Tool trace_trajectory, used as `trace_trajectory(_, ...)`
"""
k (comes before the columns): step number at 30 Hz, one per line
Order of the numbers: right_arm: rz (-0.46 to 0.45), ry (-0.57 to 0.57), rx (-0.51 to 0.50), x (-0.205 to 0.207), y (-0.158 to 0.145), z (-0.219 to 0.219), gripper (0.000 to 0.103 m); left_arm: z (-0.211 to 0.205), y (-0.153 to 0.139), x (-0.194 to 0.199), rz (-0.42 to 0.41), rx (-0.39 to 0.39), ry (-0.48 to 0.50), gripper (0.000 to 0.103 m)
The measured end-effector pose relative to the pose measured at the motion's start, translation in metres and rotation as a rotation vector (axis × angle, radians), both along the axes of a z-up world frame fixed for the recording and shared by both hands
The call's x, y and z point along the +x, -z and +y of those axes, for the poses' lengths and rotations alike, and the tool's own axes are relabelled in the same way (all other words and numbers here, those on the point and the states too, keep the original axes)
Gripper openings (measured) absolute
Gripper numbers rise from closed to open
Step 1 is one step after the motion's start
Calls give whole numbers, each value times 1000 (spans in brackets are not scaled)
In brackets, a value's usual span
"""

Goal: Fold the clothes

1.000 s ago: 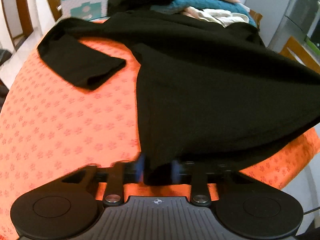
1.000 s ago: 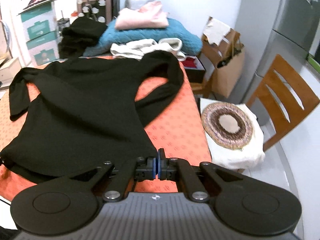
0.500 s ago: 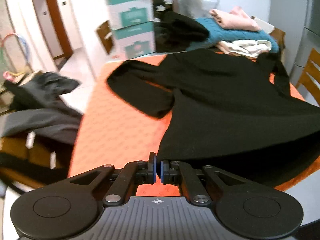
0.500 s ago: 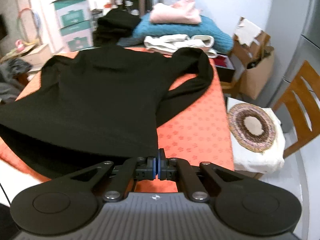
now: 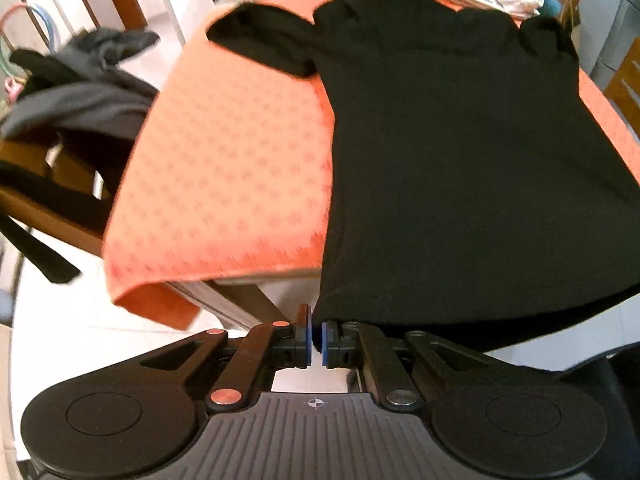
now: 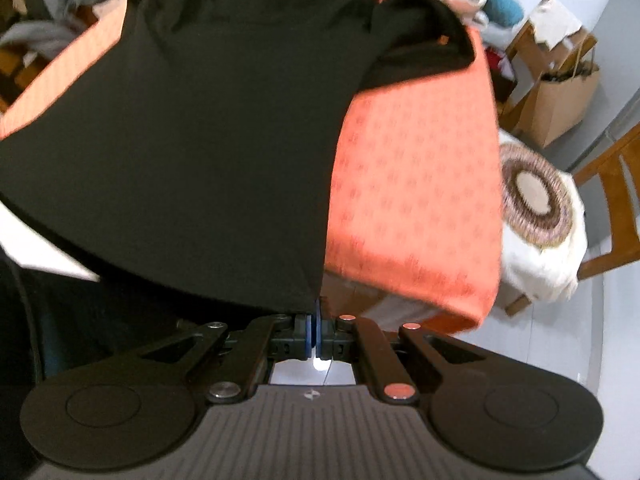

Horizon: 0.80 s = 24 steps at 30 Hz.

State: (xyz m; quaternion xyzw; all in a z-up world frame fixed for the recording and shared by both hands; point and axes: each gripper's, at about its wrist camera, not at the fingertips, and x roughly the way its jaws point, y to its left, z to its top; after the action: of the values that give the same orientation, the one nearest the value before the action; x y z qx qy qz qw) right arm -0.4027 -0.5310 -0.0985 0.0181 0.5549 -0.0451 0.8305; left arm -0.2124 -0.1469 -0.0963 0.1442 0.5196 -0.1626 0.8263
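Hem corners of black long-sleeved top pinched in left gripper and right gripper, both clamped; spreading step. Next: lay top flat on orange tablecloth, then fold sleeves in.

Orange patterned tablecloth covers the table, black sweater on it.

1. One black top spread on the table.
2. One orange tablecloth with a small repeated print.
3. Two grippers: the left gripper and the right gripper.
4. One round woven mat on a white cloth.
5. One brown paper bag.
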Motion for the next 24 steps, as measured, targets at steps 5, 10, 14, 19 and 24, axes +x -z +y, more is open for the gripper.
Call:
trace_trajectory(5,47,-52,27,9,0,-2,13,12,3,-3,55,-40,12,57)
trace_trajectory(10,125,-176,46,29,-13,-8,37,21,-12,7,53,-79,36,77)
trace_trajectory(14,159,-244,67,51,-32,-14,39,20,-26,32,35,-133,27,82)
trace_trajectory(19,137,-243,99,86,-58,-24,39,16,-53,72,-42,-211,34,89)
trace_trajectory(24,72,-180,59,126,-80,-36,39,17,-71,121,-79,-289,10,91)
